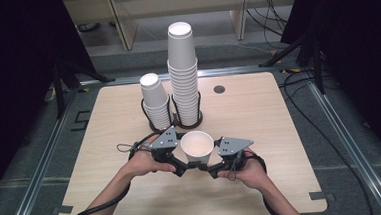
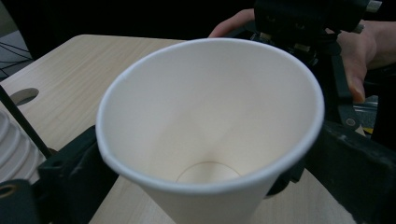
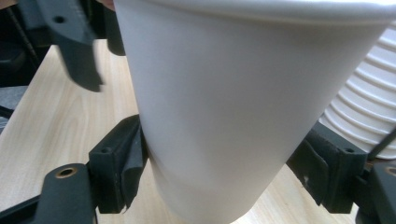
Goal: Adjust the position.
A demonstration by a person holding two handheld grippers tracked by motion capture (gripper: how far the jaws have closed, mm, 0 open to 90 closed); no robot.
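White paper cup (image 1: 197, 146) upright at lower centre of the high view, above the desk (image 1: 259, 113). Right tool (image 1: 208, 169) pinches its lower wall; left tool (image 1: 182, 168) spread around it, not pressing.

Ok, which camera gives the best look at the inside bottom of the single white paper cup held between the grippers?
The left gripper view: it looks down into the single white paper cup, showing its round base. The high view shows the cup's open mouth, small and bright, the bottom washed out. The right gripper view shows the outer wall of the cup.
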